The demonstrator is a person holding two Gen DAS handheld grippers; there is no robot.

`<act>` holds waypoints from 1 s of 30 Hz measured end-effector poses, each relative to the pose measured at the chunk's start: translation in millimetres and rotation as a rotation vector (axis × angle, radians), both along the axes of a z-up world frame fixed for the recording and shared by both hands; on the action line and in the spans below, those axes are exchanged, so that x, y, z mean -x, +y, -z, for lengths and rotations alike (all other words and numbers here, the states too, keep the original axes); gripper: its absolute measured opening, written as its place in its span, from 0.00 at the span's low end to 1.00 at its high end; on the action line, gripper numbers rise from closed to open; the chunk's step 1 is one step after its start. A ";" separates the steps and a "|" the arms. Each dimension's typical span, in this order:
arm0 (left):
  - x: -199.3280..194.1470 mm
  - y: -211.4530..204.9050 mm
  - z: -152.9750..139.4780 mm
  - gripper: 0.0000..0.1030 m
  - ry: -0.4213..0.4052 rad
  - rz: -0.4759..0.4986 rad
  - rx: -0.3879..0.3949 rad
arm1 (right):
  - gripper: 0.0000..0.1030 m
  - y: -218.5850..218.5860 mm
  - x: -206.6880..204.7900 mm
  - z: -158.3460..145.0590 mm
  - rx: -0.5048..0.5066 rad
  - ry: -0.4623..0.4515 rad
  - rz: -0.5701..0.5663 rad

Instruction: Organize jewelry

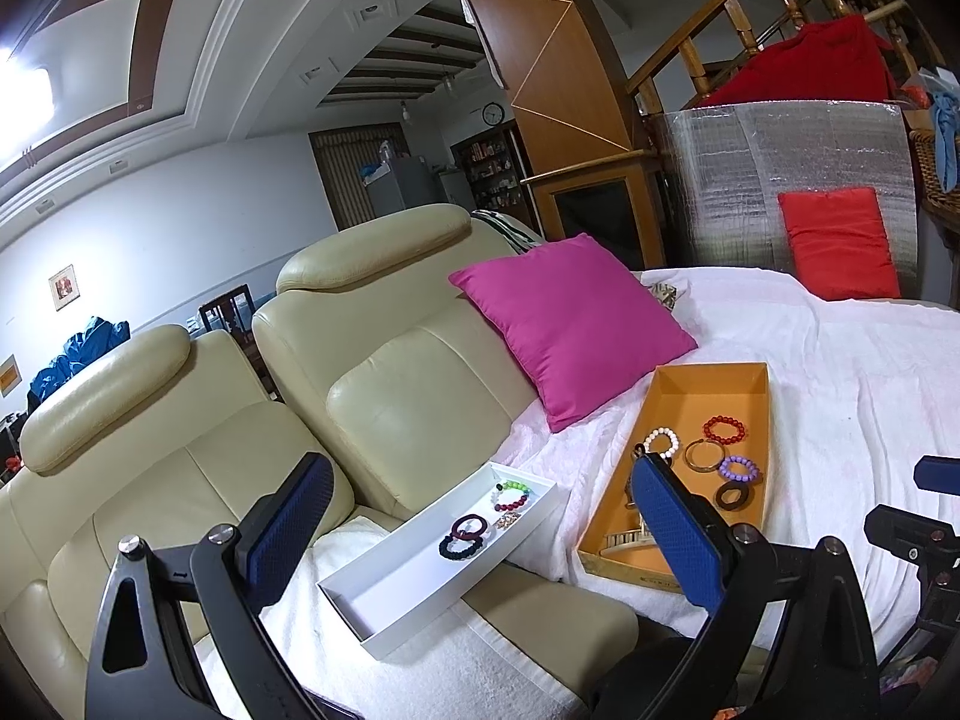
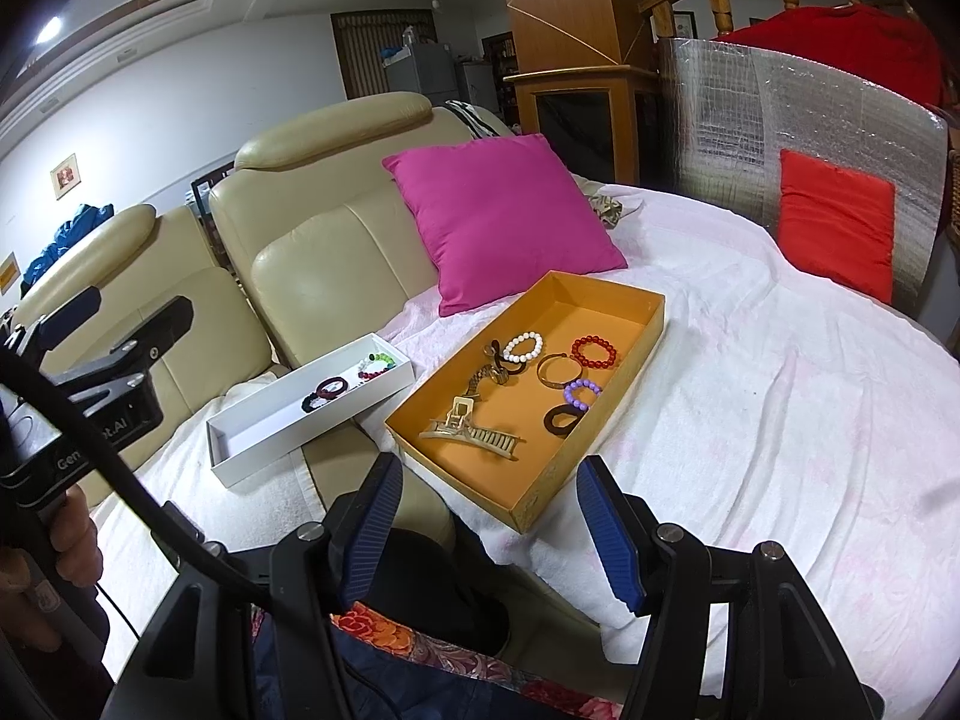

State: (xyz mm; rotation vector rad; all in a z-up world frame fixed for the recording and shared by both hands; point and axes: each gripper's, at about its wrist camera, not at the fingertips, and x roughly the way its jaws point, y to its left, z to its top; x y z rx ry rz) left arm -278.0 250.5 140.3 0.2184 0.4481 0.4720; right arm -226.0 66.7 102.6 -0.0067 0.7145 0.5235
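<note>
Jewelry sits mostly in the orange tray (image 2: 606, 396), centre frame just beyond the right gripper (image 2: 498, 531), whose fingers are spread and empty. Left gripper (image 1: 480, 534), also spread, frames the white tray (image 1: 420, 594). Right is nearer.

Little could be read. In the right wrist view, the black body of the left gripper (image 2: 57, 324) carried white lettering, partly hidden behind a black cable (image 2: 90, 438): "Gen" showed before the cable and "t.AI" after it, the letters between them covered. In the left wrist view, a round wall clock (image 1: 493, 114) hung far back in the room, its dial too small to read any numerals. An orange sign (image 1: 7, 377) on the wall at the left edge bore marks too blurred to make out. The near wall of the orange tray (image 1: 624, 573) had a dark printed strip, unreadable.
</note>
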 end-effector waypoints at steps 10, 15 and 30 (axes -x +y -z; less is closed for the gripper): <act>0.0 4.2 2.9 0.97 0.005 -0.005 0.012 | 0.63 3.5 -0.6 0.9 0.006 0.002 -0.006; -1.6 4.0 4.2 0.97 0.007 -0.002 0.010 | 0.63 4.3 -0.8 1.1 0.008 0.002 -0.007; -5.1 10.4 5.9 0.97 0.012 -0.016 0.015 | 0.63 15.2 -5.4 3.2 0.019 0.003 -0.014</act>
